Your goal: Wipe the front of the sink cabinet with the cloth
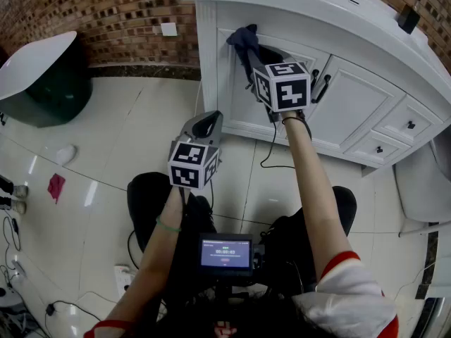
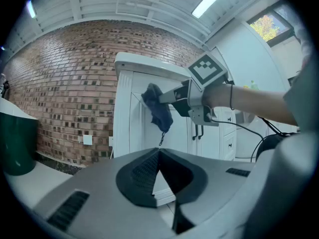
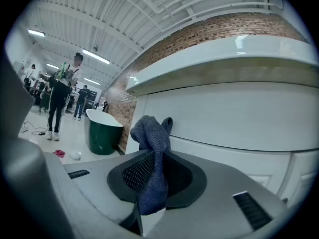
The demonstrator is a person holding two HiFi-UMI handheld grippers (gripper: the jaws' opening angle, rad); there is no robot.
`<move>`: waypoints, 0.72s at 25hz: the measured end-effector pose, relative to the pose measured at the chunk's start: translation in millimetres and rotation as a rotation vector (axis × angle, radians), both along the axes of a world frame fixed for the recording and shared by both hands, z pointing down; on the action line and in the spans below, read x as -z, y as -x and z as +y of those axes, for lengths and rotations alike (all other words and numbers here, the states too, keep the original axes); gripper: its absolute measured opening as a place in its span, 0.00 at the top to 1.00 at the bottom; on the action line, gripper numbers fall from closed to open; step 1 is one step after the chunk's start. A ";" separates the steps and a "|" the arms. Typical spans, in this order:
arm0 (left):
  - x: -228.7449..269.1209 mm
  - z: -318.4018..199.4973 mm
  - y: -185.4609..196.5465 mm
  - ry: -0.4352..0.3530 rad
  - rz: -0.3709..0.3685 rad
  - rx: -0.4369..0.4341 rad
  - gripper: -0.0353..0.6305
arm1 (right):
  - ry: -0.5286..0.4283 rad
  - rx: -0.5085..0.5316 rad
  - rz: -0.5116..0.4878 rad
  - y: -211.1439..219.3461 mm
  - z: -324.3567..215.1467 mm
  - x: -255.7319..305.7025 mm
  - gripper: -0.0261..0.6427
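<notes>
Up at the top left corner of the white sink cabinet (image 1: 352, 97), the right gripper (image 3: 155, 158) is clenched on the one dark blue cloth (image 3: 152, 133). A bunched end of the cloth stands up beyond the jaw tips and a tail hangs down between them. From the head view the cloth lies over the upper part of the cabinet's leftmost door panel, just under the countertop edge. Whether it actually presses on the panel cannot be told.

The left gripper (image 2: 159, 156) is held back from the cabinet, lower than the right one and out over the floor tiles. Its jaw tips meet and nothing is between them.

Right of the cloth, two dark door handles (image 1: 319, 85) hang side by side on the cabinet front. Farther right are two drawers, each with one dark knob (image 1: 410, 125). Left of the cabinet, against the brick wall (image 1: 120, 13), stands one green bathtub (image 1: 42, 76) with a white rim. One red rag (image 1: 56, 186) lies on the floor well out from the cabinet.
</notes>
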State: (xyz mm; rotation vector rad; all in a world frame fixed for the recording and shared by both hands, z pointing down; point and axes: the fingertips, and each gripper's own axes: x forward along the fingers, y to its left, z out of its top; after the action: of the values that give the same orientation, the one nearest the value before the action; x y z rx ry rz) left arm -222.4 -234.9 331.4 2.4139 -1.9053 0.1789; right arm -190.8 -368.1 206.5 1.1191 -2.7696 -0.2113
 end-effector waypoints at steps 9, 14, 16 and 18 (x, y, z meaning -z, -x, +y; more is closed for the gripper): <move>1.5 3.7 -25.4 0.008 -0.001 -0.024 0.92 | 0.011 -0.182 0.012 -122.2 -18.2 -2.4 0.87; 2.3 4.7 -43.0 0.009 -0.008 -0.047 0.92 | 0.046 -0.243 -0.009 -171.3 -23.8 -11.7 0.87; 3.5 5.1 -48.3 0.006 -0.011 -0.054 0.92 | 0.054 -0.245 -0.022 -176.8 -21.5 -12.1 0.87; 4.1 5.6 -51.7 0.004 -0.012 -0.059 0.92 | 0.048 -0.232 -0.021 -172.3 -16.0 -11.5 0.87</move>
State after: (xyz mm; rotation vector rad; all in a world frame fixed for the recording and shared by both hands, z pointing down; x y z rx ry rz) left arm -170.7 -229.3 327.2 2.4733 -1.8383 0.2006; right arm -18.5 -384.1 218.0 1.4231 -2.6168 -0.1055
